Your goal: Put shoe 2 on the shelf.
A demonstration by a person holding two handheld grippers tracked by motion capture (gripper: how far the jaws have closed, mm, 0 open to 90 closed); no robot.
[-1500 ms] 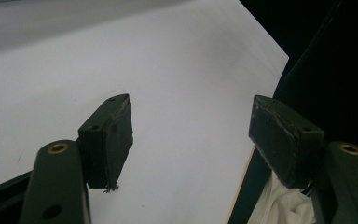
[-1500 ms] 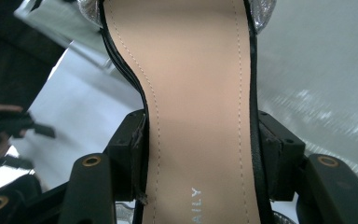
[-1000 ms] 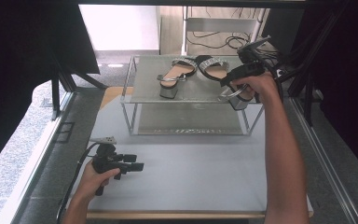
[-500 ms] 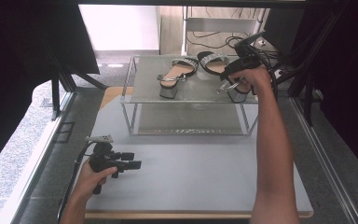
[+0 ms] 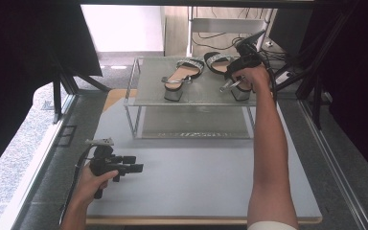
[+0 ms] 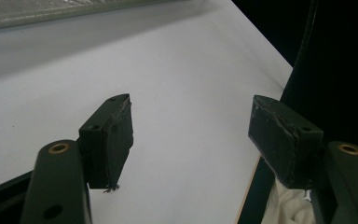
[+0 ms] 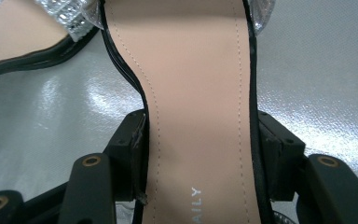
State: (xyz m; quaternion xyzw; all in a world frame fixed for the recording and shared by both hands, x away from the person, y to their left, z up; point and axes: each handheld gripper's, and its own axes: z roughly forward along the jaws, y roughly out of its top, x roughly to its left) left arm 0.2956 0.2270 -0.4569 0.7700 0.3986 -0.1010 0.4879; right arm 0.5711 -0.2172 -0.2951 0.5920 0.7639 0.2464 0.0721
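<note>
My right hand-held gripper [image 7: 198, 154] straddles the waist of the right sandal [image 7: 200, 93], one pad [image 7: 137, 144] at the black edge on one side and the other at the edge opposite; in the right gripper view both sit at the sole's rim, but I cannot tell whether they press yet, so I treat the sandal as bracketed and not gripped. To do this well I judge I should keep the jaws level with the insole, close evenly on the narrow waist just ahead of the heel so the shoe does not twist, and only lift once both pads bite, rising straight so the block heel clears the shelf without dragging. In the high view that right hand-held gripper [image 5: 237, 72] is at the back right corner of the shelf [image 5: 143, 96], the grey top tier of a wire rack standing at the far side of the counter [image 5: 196, 177]. The left sandal [image 5: 182, 76] lies just beside its mate, toward the middle of the shelf, toes nearly meeting. My left hand-held gripper [image 5: 136, 164] rests low near the counter's front left corner, jaws wide apart and empty over bare surface, well apart from both sandals.
</note>
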